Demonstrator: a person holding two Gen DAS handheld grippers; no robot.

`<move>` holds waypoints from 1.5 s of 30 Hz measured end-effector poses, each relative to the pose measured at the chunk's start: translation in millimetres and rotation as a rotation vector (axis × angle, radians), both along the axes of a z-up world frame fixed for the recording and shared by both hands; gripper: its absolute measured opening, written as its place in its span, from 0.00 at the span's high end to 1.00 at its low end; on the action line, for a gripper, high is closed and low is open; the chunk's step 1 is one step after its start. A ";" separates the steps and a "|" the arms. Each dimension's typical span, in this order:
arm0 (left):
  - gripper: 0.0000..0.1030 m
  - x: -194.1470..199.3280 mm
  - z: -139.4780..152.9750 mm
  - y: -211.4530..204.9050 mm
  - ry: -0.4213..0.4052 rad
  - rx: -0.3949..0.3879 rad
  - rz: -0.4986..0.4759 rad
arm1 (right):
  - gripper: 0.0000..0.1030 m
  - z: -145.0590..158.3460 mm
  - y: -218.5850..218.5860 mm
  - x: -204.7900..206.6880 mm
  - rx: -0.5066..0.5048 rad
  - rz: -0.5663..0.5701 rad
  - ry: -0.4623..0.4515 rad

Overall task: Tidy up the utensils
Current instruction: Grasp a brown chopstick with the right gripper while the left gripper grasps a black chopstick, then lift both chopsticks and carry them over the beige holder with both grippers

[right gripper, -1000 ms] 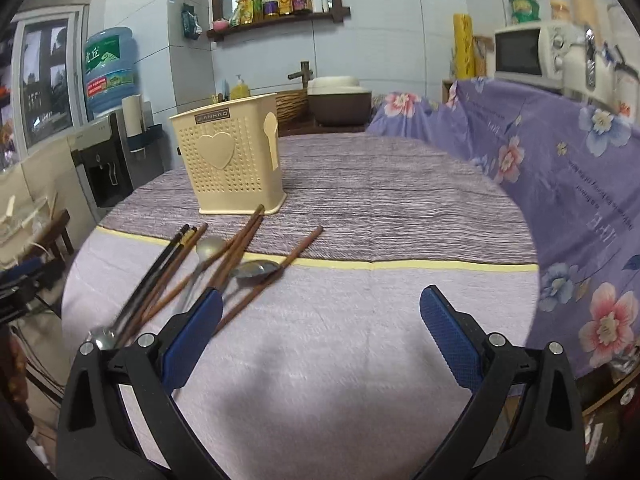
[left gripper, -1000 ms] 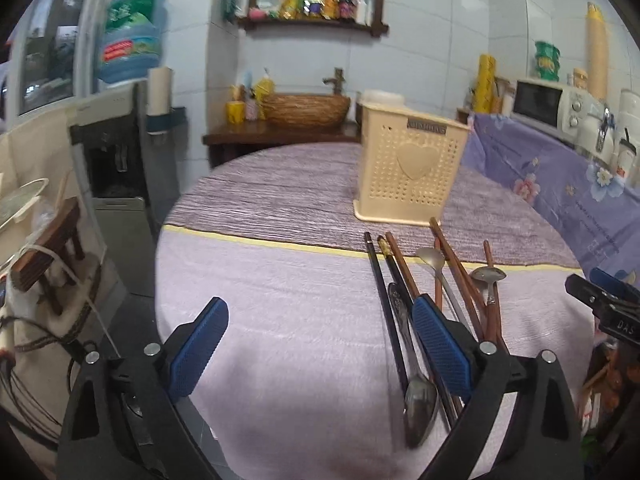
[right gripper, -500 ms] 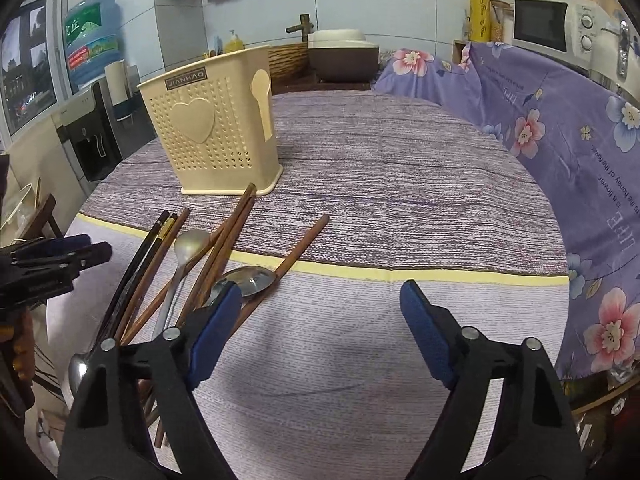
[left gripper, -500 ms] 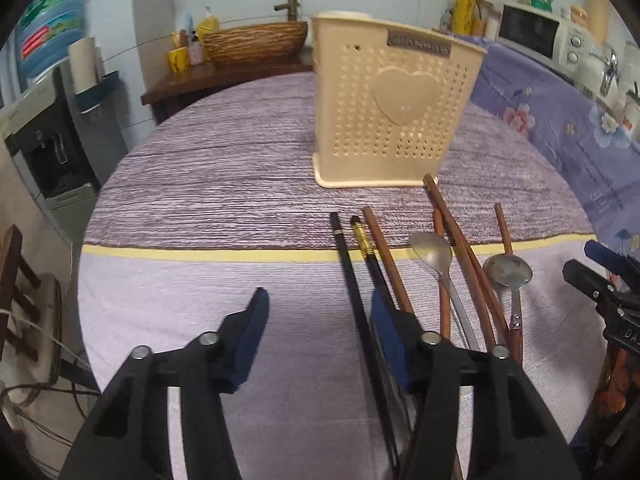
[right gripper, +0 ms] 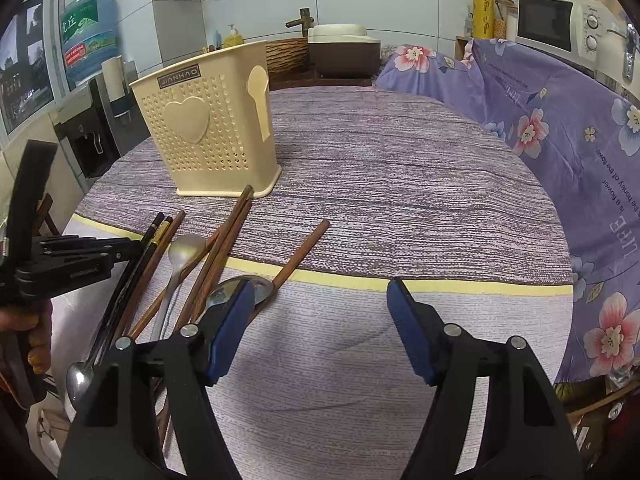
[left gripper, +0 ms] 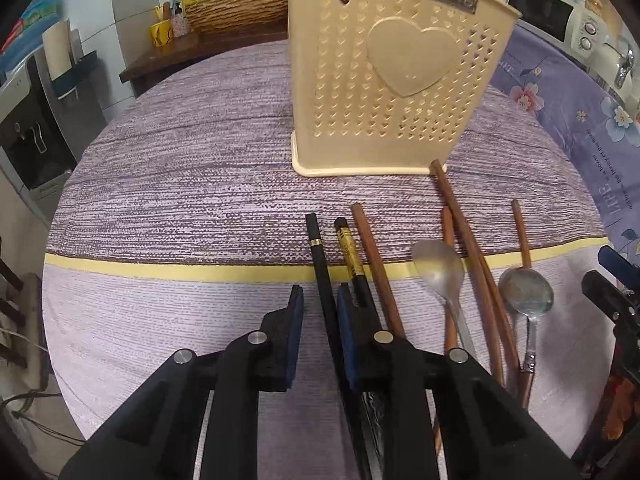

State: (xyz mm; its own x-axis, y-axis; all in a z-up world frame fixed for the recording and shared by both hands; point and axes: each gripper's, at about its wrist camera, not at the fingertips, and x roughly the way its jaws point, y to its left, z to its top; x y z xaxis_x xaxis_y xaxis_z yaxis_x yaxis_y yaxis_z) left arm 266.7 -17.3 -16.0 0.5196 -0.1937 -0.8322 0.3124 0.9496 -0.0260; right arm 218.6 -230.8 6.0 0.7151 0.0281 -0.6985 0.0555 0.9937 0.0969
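A cream perforated utensil holder (left gripper: 392,80) stands on the purple-clothed round table (left gripper: 180,184); it also shows in the right wrist view (right gripper: 216,132). In front of it lie black chopsticks (left gripper: 320,264), brown chopsticks (left gripper: 468,236) and two metal spoons (left gripper: 440,268). My left gripper (left gripper: 319,312) is low over the table, its jaws narrowed around the leftmost black chopstick with a small gap left. My right gripper (right gripper: 320,320) is open and empty, its left finger (right gripper: 232,320) over a spoon bowl (right gripper: 240,286).
A floral purple cloth (right gripper: 560,120) rises along the table's right side. A microwave (right gripper: 556,20) stands behind it. A water dispenser (right gripper: 92,112) stands left of the table. A wicker basket (left gripper: 236,8) sits on a far counter.
My left gripper has moved forward and down to the black chopstick and its jaws have narrowed greatly. My right gripper has moved slightly forward and stayed open.
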 end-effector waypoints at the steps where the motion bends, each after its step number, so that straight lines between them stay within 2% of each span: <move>1: 0.85 2.2 -0.3 0.2 -0.003 0.011 -0.001 | 0.40 -1.1 -1.8 2.8 0.013 -0.002 0.012; 5: 0.85 13.9 -0.4 2.9 0.011 0.024 -0.006 | 0.48 -4.4 -11.3 20.9 0.084 -0.022 0.063; 9: 0.85 24.9 0.4 2.9 0.024 0.036 -0.006 | 0.61 -9.4 -11.3 49.7 0.170 -0.019 0.134; 12: 0.86 28.2 0.0 -0.9 0.015 0.046 -0.004 | 0.71 -16.3 -3.8 70.2 0.170 -0.024 0.185; 16: 0.87 29.9 -0.5 -2.0 0.011 0.047 0.001 | 0.77 -26.1 3.8 82.6 0.159 -0.040 0.229; 23: 0.89 32.1 -0.8 -3.6 0.003 0.049 0.005 | 0.87 -27.1 12.6 93.5 0.100 -0.060 0.220; 28: 0.90 31.8 -1.8 -8.9 -0.009 0.070 -0.003 | 0.88 -26.2 14.0 102.6 0.085 -0.041 0.216; 34: 0.91 38.6 -1.3 -5.5 -0.009 0.049 0.007 | 0.89 -24.4 2.5 112.8 0.101 -0.035 0.208; 38: 0.92 45.2 2.9 -1.3 -0.021 0.019 0.015 | 0.91 -10.5 -14.3 116.1 0.127 -0.051 0.151; 39: 0.92 44.6 4.6 -0.4 -0.030 0.016 0.017 | 0.93 -3.5 -17.4 115.8 0.122 -0.049 0.126; 40: 0.92 45.4 8.5 1.4 -0.041 0.006 0.020 | 0.99 3.4 -19.4 116.0 0.108 -0.043 0.104; 45: 0.92 47.7 33.6 10.4 -0.099 -0.037 0.036 | 0.99 31.8 -27.2 114.7 0.073 -0.025 0.026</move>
State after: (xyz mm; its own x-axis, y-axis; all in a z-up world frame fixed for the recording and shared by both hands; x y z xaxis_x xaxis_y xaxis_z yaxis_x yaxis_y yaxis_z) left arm 314.4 -6.9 17.5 0.6060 -0.2032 -0.7690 0.2806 0.9593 -0.0323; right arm 333.3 -258.0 37.8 0.6977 0.0620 -0.7137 0.0839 0.9823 0.1674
